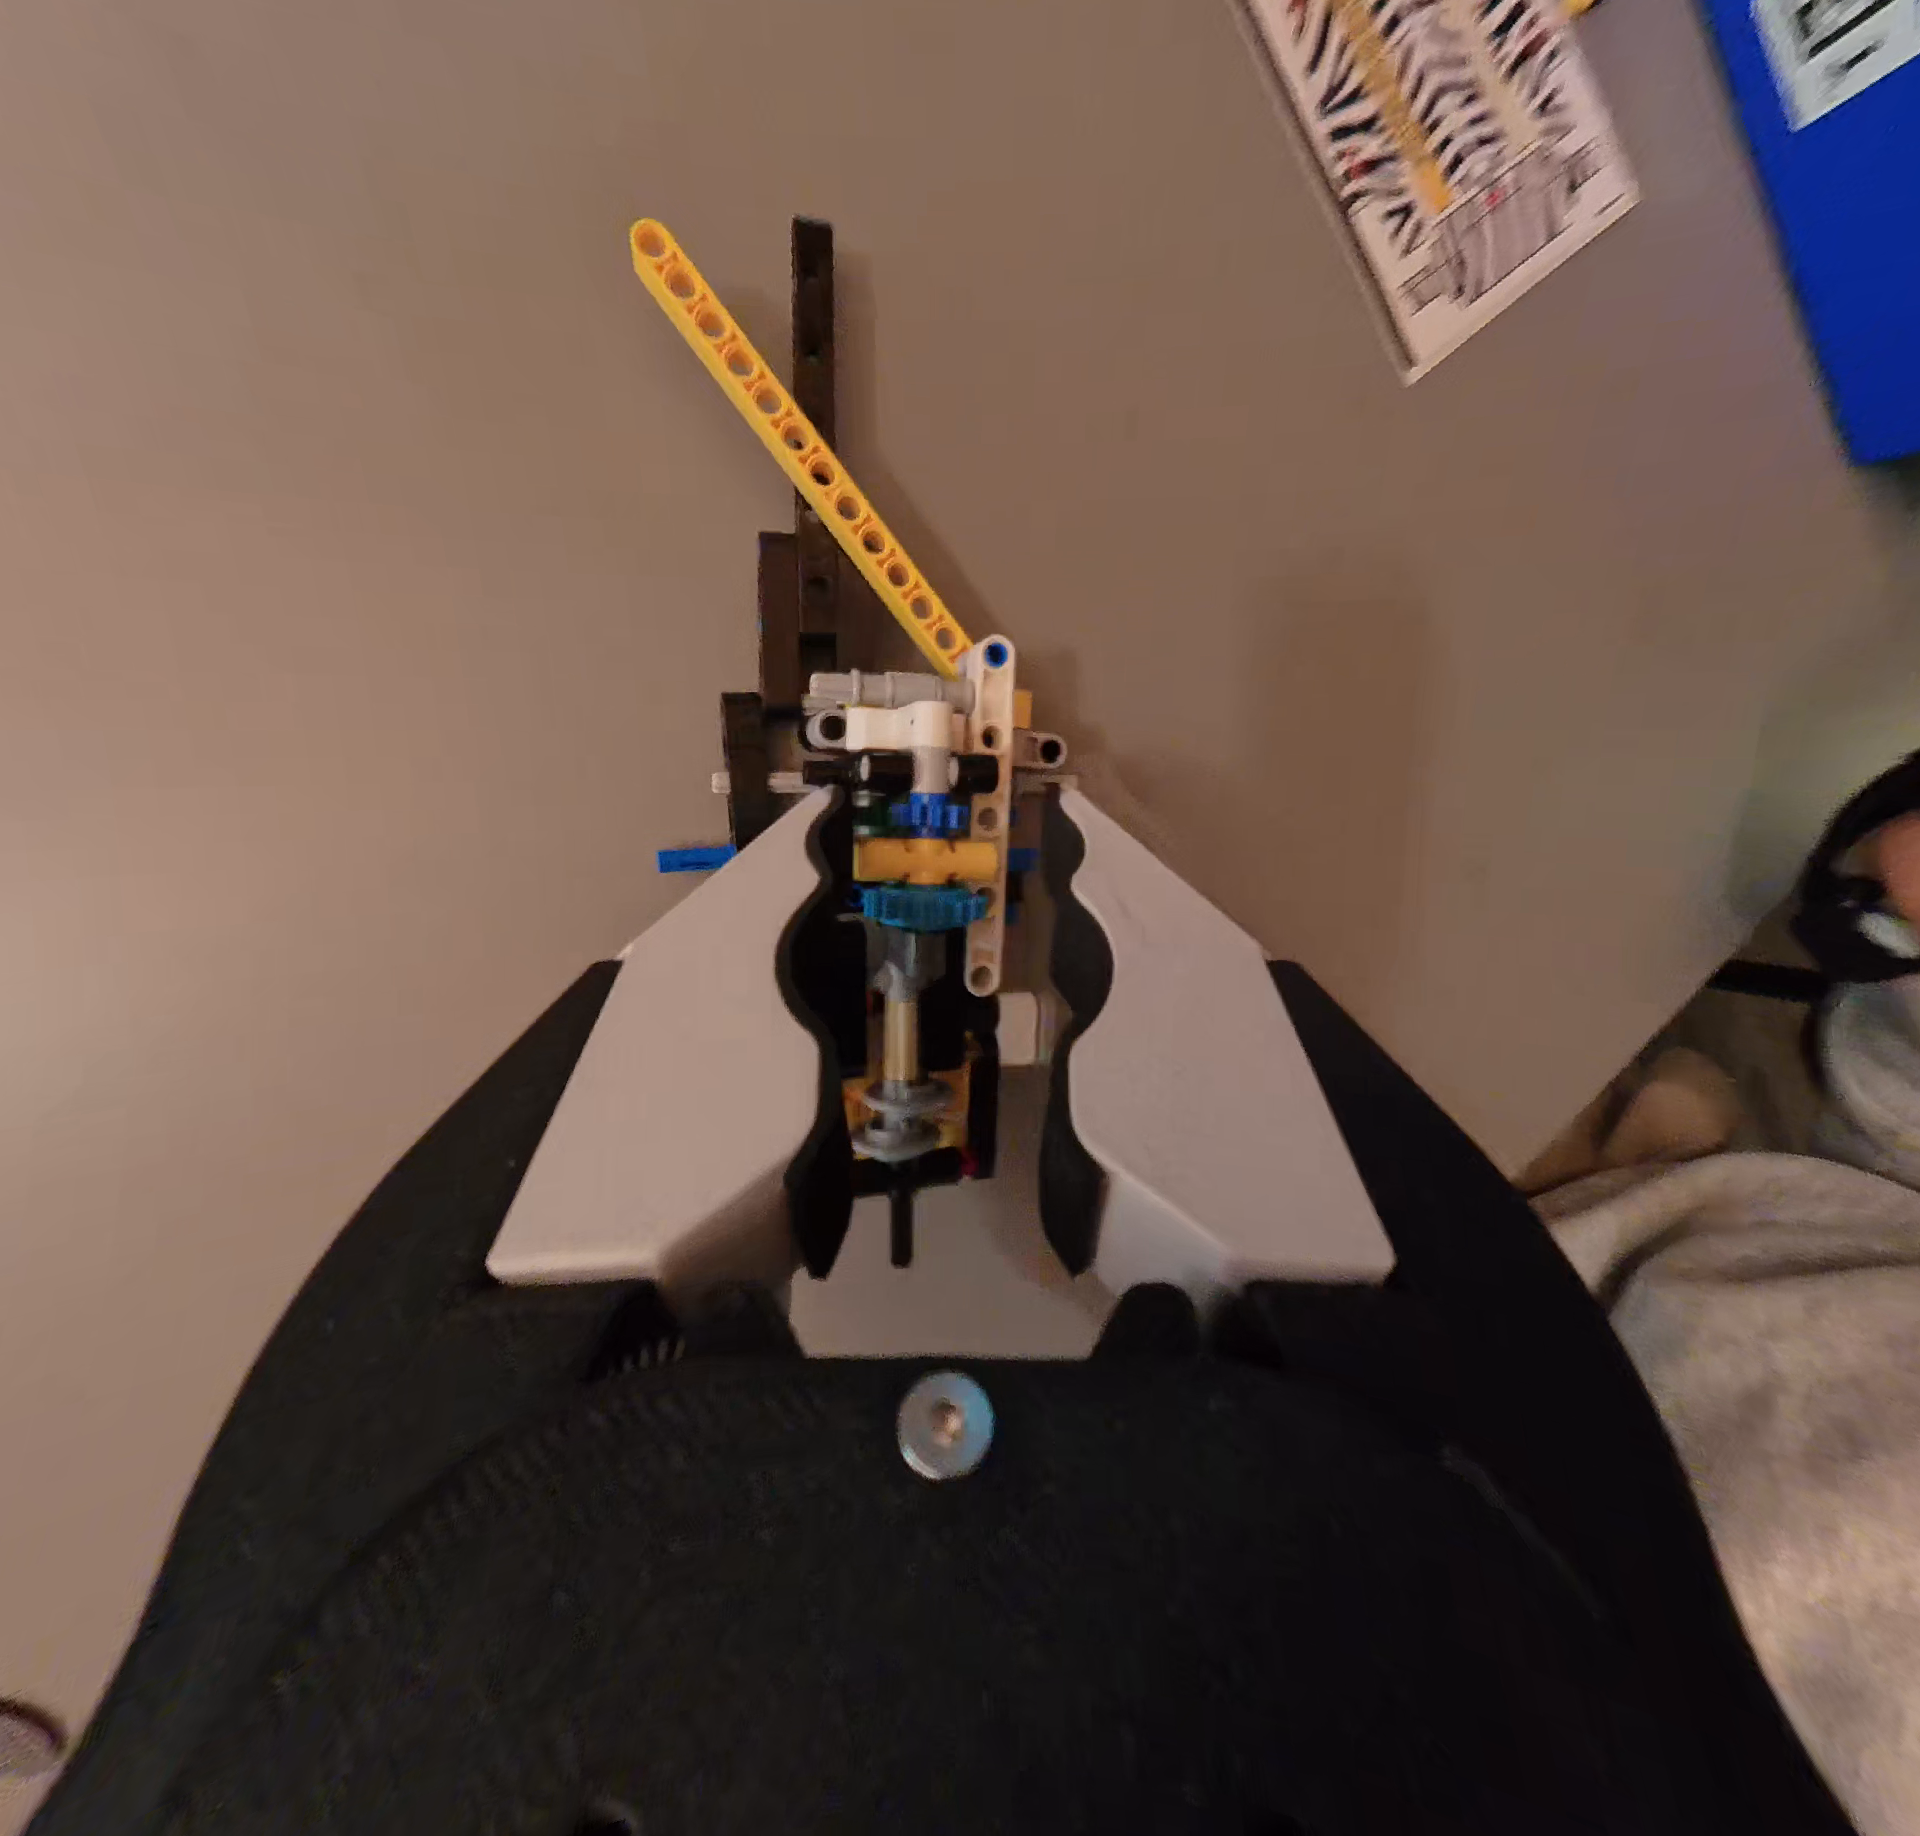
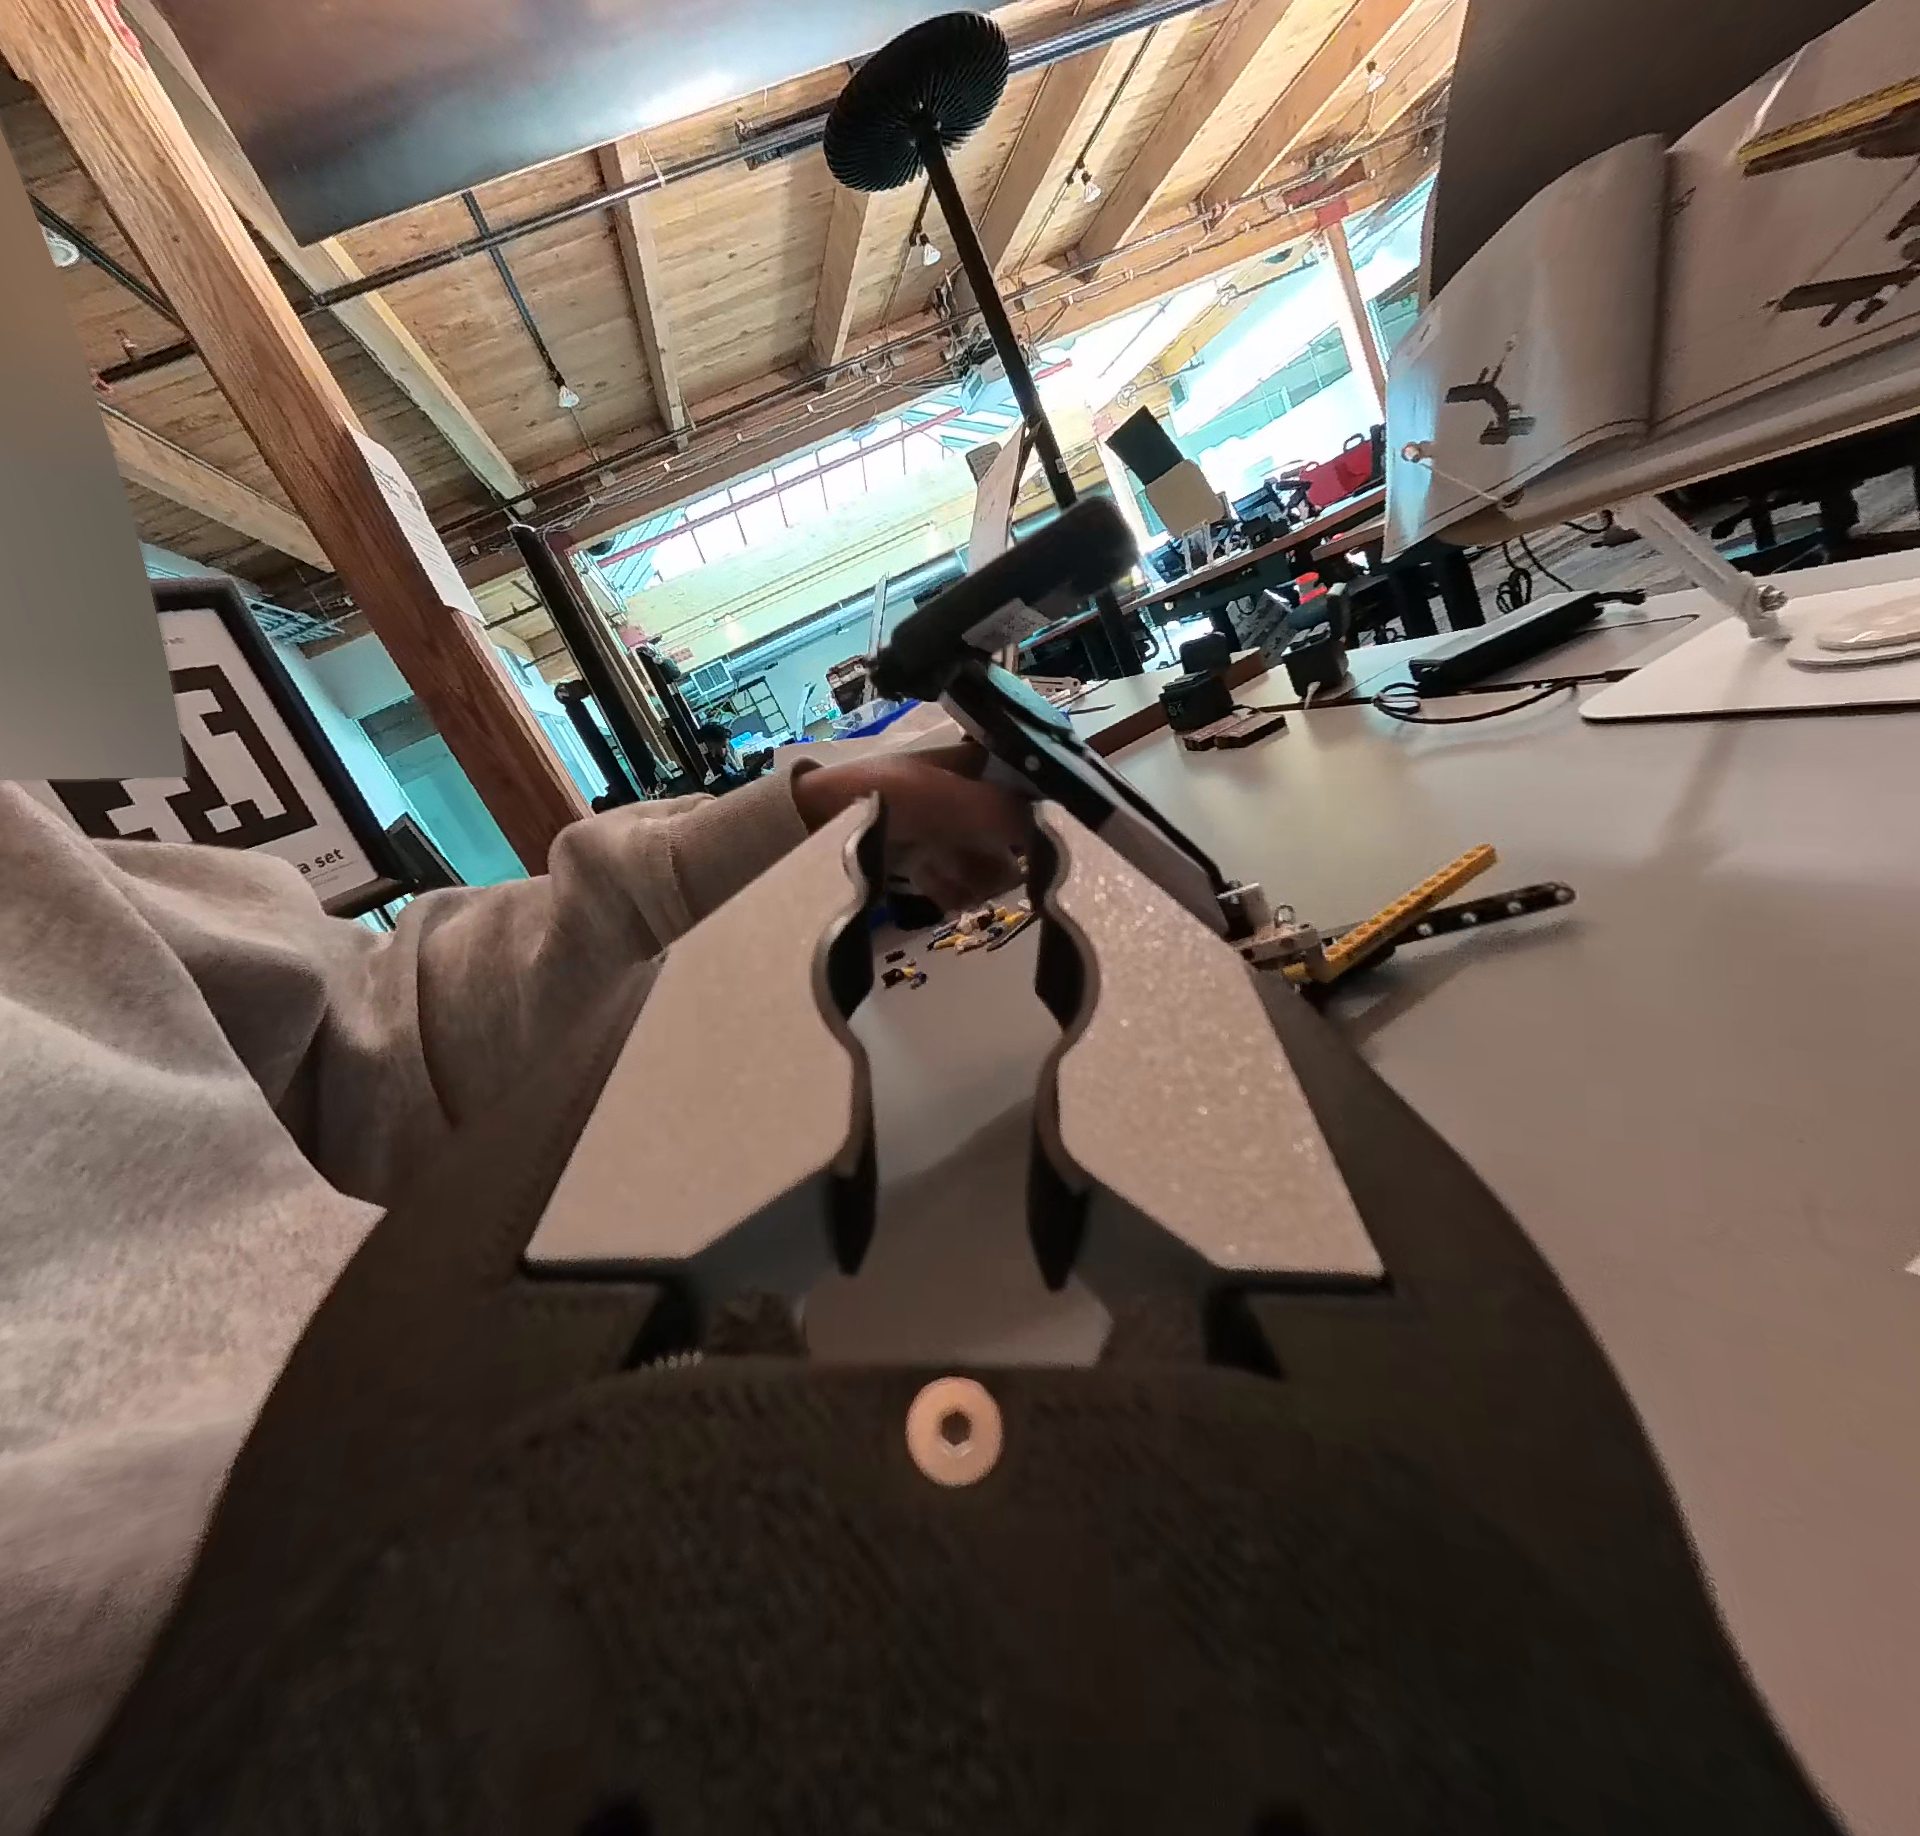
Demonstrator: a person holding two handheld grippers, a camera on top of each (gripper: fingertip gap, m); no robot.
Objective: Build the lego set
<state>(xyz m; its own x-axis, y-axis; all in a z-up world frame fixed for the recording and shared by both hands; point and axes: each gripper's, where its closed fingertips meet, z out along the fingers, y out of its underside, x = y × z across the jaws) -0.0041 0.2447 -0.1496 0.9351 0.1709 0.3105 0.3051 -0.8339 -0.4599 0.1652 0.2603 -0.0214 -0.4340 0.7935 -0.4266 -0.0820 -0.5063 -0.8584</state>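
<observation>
- Left gripper point(image 1: 940, 799): fingers narrow, clamped on the lego assembly point(image 1: 914, 851) from both sides, holding it over the grey table point(image 1: 312, 436)
- Assembly sits between the finger pads: blue gears point(image 1: 920, 903), yellow block, grey axle running back toward the gripper body
- Sticking out past the fingertips: long yellow holed beam point(image 1: 800, 446) angled up-left, black beam point(image 1: 810, 415) behind it, white liftarm point(image 1: 987, 810) on the right side
- Right gripper point(image 2: 956, 830): fingers parted a moderate gap, nothing between them, raised above the table and aimed across it
- From the right wrist view, the left gripper shows farther off with the yellow beam and a black beam point(image 2: 1496, 903) protruding low over the tabletop; can't tell whether they touch it
- Small loose lego pieces point(image 2: 966, 929) scattered on the table, seen through the right finger gap
- Instruction sheet point(image 1: 1444, 113) lies at top right of the left view, blue box point(image 1: 1808, 176) beside it
- Open booklet point(image 2: 1662, 332) on a stand at right of the right view
- Grey sleeve point(image 2: 312, 1007) fills the left side of the right view
</observation>
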